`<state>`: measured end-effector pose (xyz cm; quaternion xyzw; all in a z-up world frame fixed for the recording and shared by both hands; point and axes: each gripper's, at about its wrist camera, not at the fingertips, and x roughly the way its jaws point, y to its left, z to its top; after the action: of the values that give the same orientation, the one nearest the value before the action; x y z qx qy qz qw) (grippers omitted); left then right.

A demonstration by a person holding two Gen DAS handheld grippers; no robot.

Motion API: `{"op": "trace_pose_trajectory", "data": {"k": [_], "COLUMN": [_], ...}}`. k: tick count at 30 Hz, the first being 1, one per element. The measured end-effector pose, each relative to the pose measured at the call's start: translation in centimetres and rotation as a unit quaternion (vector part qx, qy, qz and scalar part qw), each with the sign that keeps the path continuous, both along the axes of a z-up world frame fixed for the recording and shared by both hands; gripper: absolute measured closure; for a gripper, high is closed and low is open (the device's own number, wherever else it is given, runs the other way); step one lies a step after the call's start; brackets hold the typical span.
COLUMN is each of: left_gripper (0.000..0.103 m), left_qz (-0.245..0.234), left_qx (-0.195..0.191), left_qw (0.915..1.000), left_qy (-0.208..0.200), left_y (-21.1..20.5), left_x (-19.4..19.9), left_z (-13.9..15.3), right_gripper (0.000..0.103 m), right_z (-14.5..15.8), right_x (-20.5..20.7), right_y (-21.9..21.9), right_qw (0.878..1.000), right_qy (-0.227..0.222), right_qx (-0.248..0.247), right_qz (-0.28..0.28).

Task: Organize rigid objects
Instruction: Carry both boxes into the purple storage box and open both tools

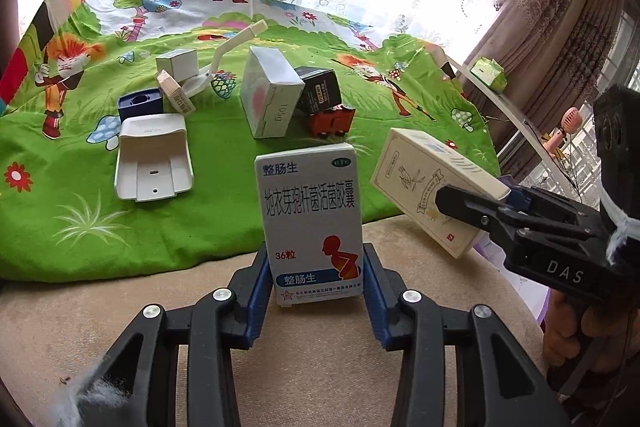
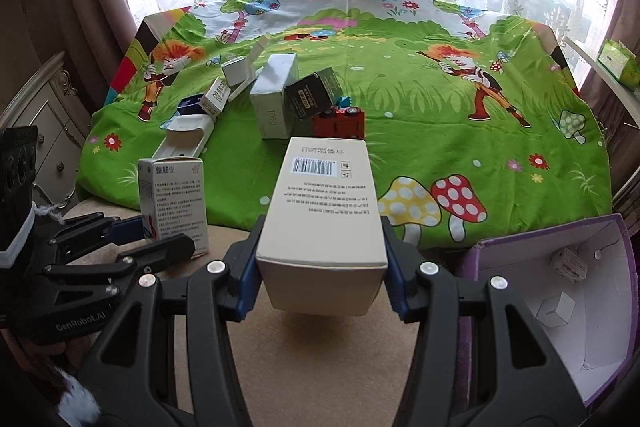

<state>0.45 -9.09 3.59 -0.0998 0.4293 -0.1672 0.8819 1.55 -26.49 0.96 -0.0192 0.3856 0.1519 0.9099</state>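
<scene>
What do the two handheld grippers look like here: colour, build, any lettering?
Both are black plastic pistol-grip tools with slotted linkage arms, silver pivot screws and blue finger pads. The right gripper carries white "DAS" lettering on its body and a black camera block above. The left gripper reads "GenRobot.AI" on its side, with a white band and a fuzzy white tuft near its camera block. No sleeves or cables are visible.

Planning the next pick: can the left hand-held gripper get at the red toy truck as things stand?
Probably not yet: the left hand-held gripper is shut on the white medicine box, and a black box leans on the red toy truck.
</scene>
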Motion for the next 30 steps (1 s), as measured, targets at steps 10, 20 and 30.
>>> {"op": "trace_pose_trajectory", "data": {"k": [10, 20, 30], "left_gripper": [0.060, 0.060, 0.060], "left_qz": [-0.037, -0.086, -0.131], "left_qx": [0.000, 0.004, 0.006], "left_qw": [0.9993, 0.9962, 0.9913], "left_qy": [0.000, 0.006, 0.016], "left_y": [-3.8, -9.1, -14.2], "left_x": [0.1, 0.8, 1.5], "left_z": [0.8, 1.4, 1.5], "right_gripper": [0.048, 0.048, 0.048], "right_z": [-1.1, -2.5, -4.3], "right_x": [-1.7, -2.3, -3.7], "right_y": [-5.1, -10.6, -16.1], "right_qw": [0.999, 0.996, 0.989], "right_qy": [0.009, 0.028, 0.047], "right_qx": [0.005, 0.031, 0.048], "right_qz": [-0.041, -0.080, -0.128]}}
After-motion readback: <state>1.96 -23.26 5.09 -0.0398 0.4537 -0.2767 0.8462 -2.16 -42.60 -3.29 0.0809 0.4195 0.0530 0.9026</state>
